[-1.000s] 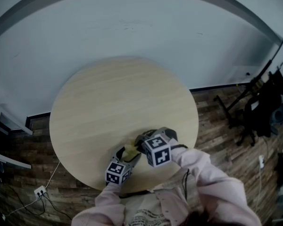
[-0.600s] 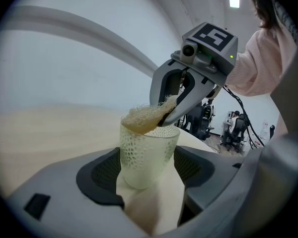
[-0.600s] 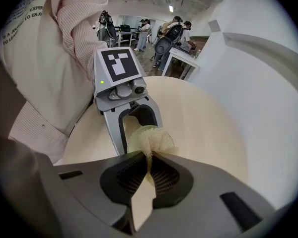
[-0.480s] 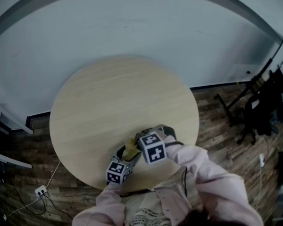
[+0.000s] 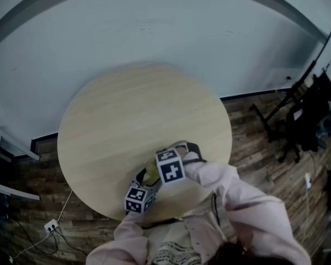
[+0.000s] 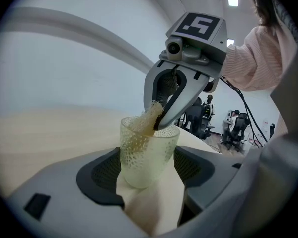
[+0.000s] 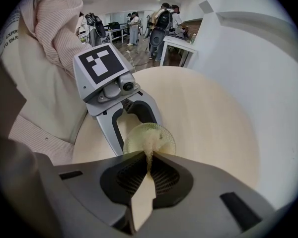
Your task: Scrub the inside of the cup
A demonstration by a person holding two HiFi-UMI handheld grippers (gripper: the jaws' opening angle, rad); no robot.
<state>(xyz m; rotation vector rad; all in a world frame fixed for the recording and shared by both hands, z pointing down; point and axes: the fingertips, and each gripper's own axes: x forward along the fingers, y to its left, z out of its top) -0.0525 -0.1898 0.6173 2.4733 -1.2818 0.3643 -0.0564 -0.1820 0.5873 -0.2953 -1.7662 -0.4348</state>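
Note:
A translucent yellowish cup (image 6: 139,157) with a dotted texture stands upright between my left gripper's (image 6: 148,175) pads, and that gripper is shut on it. My right gripper (image 6: 161,120) comes down from above, shut on a pale mesh scrubber (image 6: 149,115) that reaches into the cup's mouth. In the right gripper view the scrubber (image 7: 150,150) hangs from my right gripper (image 7: 149,166) into the cup (image 7: 161,135), and the left gripper (image 7: 137,133) holds the cup from the far side. From the head view both grippers meet at the table's near edge around the cup (image 5: 150,175); its inside is hidden there.
The round light wooden table (image 5: 127,109) carries nothing else. Its near edge lies just under the grippers. A white wall stands behind. A power strip with cable (image 5: 51,225) lies on the plank floor at left, and a dark stand and chair (image 5: 303,120) are at right.
My right gripper has shifted a little left and away over the cup, with the scrubber still in it. The left gripper and the cup have stayed in place.

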